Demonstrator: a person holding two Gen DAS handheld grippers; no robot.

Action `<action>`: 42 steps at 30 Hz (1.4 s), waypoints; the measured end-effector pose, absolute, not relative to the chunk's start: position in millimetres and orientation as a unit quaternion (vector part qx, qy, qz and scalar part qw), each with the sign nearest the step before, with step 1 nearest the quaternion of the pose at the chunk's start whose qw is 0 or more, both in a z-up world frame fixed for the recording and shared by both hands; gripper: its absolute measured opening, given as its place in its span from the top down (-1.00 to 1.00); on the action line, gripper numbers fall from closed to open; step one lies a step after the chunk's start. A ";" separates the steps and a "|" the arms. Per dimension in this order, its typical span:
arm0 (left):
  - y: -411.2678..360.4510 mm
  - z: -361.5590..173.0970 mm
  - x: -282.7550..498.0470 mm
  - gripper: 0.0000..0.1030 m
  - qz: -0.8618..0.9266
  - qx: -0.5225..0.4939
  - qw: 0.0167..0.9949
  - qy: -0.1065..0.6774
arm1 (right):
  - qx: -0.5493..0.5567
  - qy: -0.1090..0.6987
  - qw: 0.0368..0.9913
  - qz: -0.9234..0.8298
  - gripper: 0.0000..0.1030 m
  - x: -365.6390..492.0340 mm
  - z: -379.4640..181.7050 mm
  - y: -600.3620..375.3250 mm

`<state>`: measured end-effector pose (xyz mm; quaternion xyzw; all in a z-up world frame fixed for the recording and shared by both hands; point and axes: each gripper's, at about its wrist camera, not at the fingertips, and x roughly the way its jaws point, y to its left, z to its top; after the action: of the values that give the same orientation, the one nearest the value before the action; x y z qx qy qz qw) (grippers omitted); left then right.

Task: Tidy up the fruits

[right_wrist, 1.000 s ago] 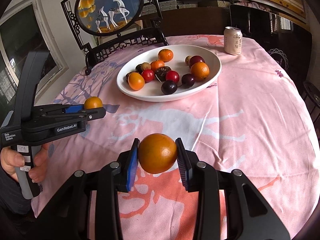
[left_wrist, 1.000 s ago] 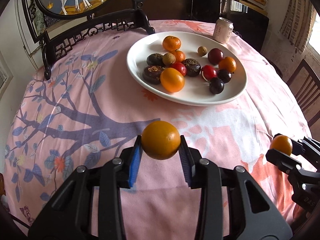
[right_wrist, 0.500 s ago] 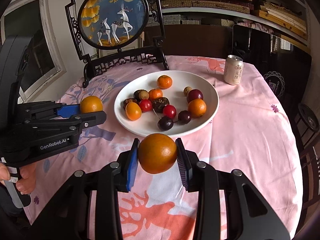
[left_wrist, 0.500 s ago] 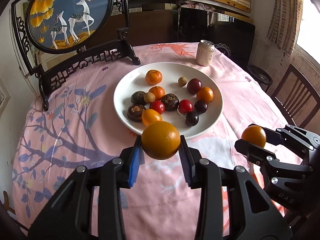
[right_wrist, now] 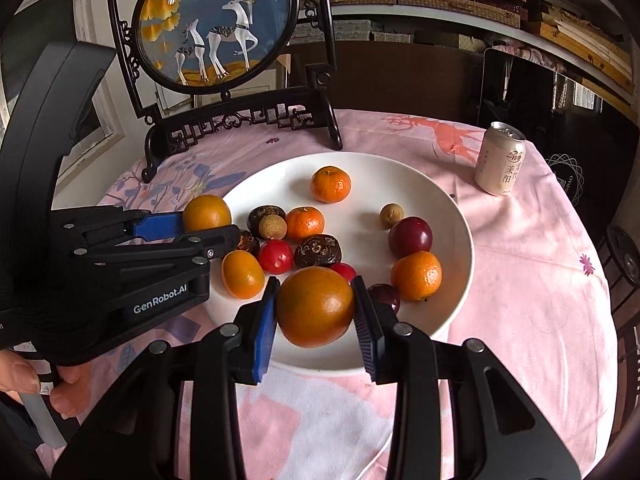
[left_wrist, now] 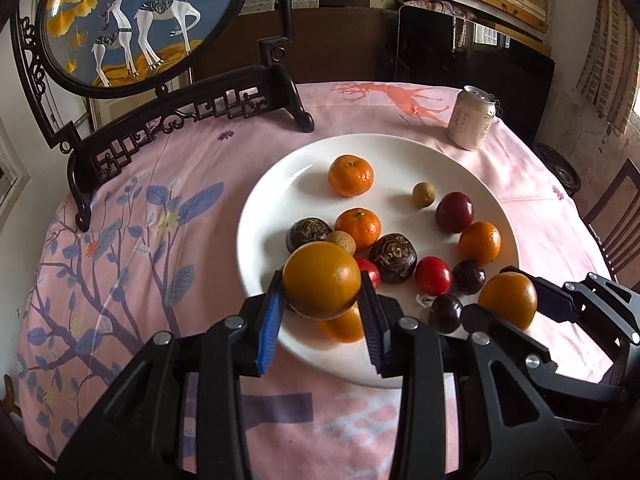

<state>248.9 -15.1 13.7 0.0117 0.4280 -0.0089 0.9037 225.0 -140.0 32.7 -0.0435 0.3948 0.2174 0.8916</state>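
Observation:
A white plate (left_wrist: 280, 184) (right_wrist: 440, 208) on the pink tablecloth holds several fruits: mandarins, red tomatoes, dark plums, brown passion fruits and small longans. My left gripper (left_wrist: 322, 306) is shut on an orange (left_wrist: 322, 280) and holds it above the plate's near left rim; it also shows in the right wrist view (right_wrist: 206, 222). My right gripper (right_wrist: 316, 318) is shut on another orange (right_wrist: 316, 306) above the plate's near edge; it also shows in the left wrist view (left_wrist: 506, 300).
A drink can (left_wrist: 472, 118) (right_wrist: 500, 160) stands behind the plate at the right. A black framed deer screen (left_wrist: 132, 16) (right_wrist: 216, 24) stands at the table's back left. Chairs (left_wrist: 616, 224) stand at the right edge.
Both grippers have moved forward over the table, each still holding its orange, and now hang over the plate's near rim.

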 end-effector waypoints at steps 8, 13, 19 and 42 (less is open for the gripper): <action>-11.3 14.9 254.7 -0.29 -0.001 0.005 0.908 0.419 | -0.038 0.379 0.900 0.213 -0.20 228.3 31.2 -140.9; -15.8 25.1 231.6 -0.58 -0.009 0.014 0.915 0.403 | -0.024 0.381 0.900 0.208 -0.20 212.6 35.1 -155.0; -11.9 27.9 204.1 -0.72 -0.002 0.001 0.915 0.404 | -0.009 0.385 0.902 0.194 -0.20 182.7 37.8 -169.7; -3.3 22.5 91.8 -0.88 -0.001 0.013 0.916 0.400 | 0.013 0.391 0.902 0.184 -0.21 79.1 35.5 -177.8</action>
<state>91.8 -3.3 22.5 0.0126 0.4000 -0.0007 0.9164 79.1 -177.8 35.5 0.0127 0.3911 0.1836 0.9017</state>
